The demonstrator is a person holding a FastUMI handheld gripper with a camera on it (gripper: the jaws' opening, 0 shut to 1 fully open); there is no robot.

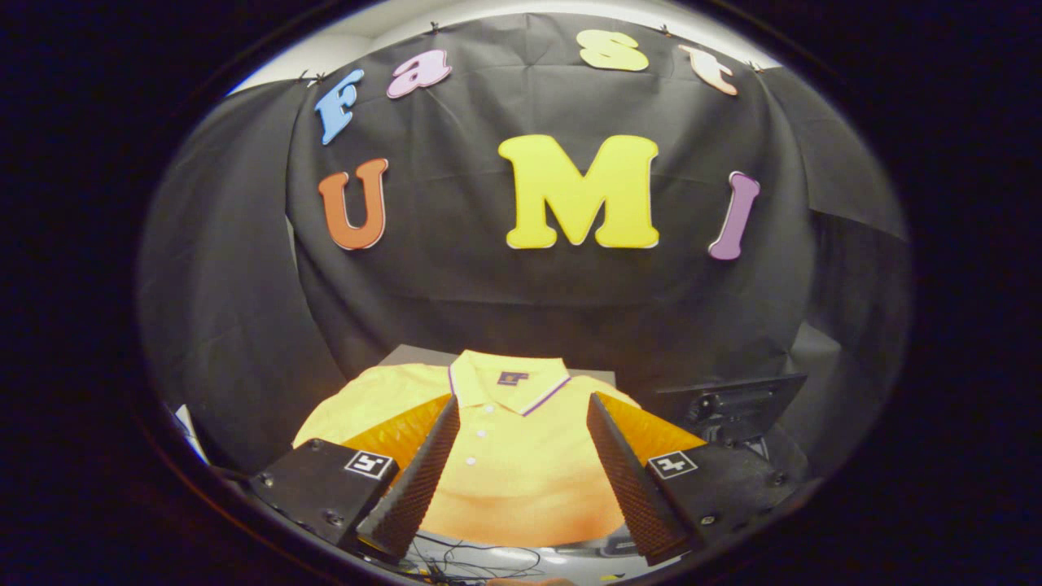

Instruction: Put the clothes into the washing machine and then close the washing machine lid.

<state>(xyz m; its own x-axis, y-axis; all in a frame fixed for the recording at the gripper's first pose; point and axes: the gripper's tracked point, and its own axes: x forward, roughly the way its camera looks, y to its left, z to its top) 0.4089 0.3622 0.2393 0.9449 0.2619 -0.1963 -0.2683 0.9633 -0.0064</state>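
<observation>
Here, closest to me, my claw (521, 423) stands with its two fingers spread wide apart and nothing pressed between them; one finger (411, 488) runs up from about seven o'clock and the other from about five o'clock, their ridged inner faces turned toward each other across an open gap. Down at six o'clock, just under the fingertips' base, a tangle of thin dark cables (480, 561) lies on a pale surface. Between the fingers and a little beyond them, at roughly six o'clock of my view's centre, lies the yellow polo shirt (513, 464), spread flat with its front up, collar toward twelve o'clock, a row of small white buttons running down the placket and a small dark label inside the neck. The collar has a thin dark stripe along its edge. The shirt's sleeves reach out behind both fingers, so part of each shoulder is hidden from me. I am not touching the shirt; it sits ahead of the tips and apart from them. The shirt rests on a grey board (407, 356) whose far corner shows past the collar. At about four o'clock, beside the shirt and beyond my five-o'clock finger, a dark flat lid-like panel (733, 399) stands tilted on a bracket; I cannot tell what it belongs to, nor see into any tub. Farthest off hangs the black cloth wall (488, 285).
</observation>
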